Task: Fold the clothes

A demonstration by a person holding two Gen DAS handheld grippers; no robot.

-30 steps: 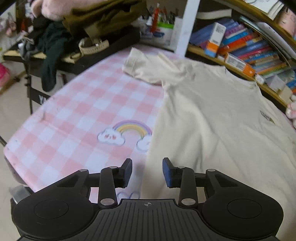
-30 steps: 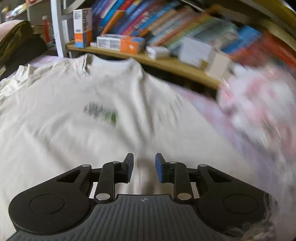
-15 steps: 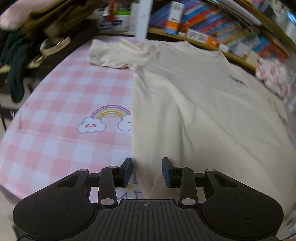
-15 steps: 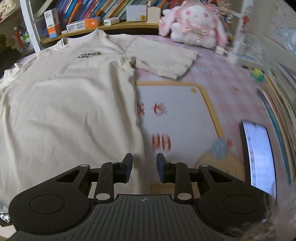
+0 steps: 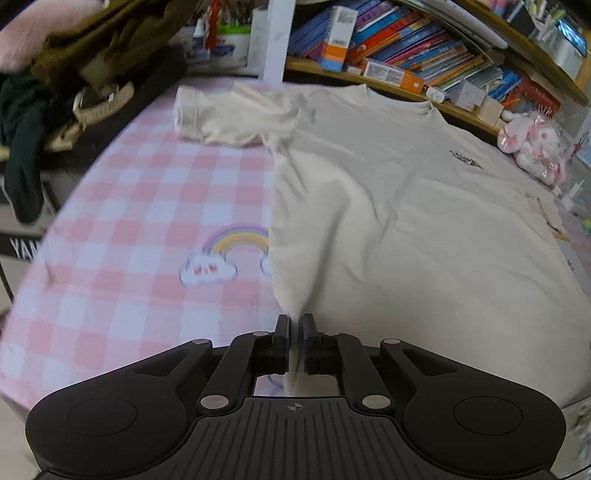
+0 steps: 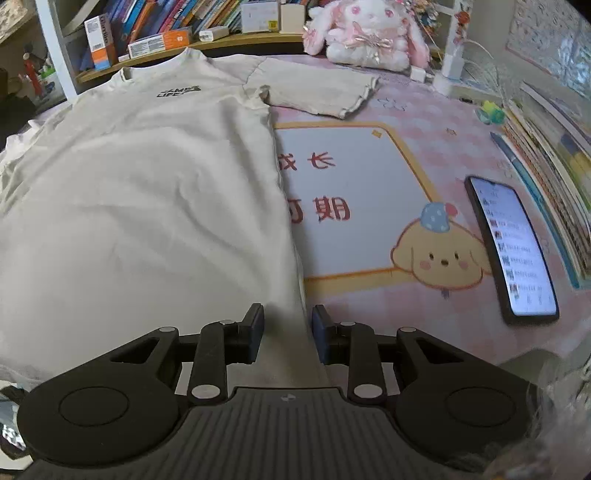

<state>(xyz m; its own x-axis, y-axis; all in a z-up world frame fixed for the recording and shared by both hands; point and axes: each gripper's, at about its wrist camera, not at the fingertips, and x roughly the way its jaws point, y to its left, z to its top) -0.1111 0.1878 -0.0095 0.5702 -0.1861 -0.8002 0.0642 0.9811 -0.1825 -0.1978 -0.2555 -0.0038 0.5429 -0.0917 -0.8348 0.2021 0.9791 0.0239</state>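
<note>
A cream T-shirt [image 5: 388, 206] lies spread flat, front up, on the pink checked table cover [image 5: 140, 206], collar toward the bookshelf. It also shows in the right wrist view [image 6: 147, 192], with a small dark chest logo [image 6: 178, 91]. My left gripper [image 5: 294, 325] is shut on the shirt's bottom left hem corner, and the cloth puckers up into its jaws. My right gripper [image 6: 288, 317] is open, with the shirt's bottom right hem corner lying between its fingers.
A phone [image 6: 511, 247] with a lit screen lies on the table at the right. A pink plush rabbit [image 6: 364, 33] sits at the back. A bookshelf [image 5: 424, 62] runs along the far side. Dark clothes [image 5: 74, 55] are piled at the far left.
My left gripper has closed on the shirt's bottom left corner. My right gripper has moved closer to the bottom right corner and stays open.
</note>
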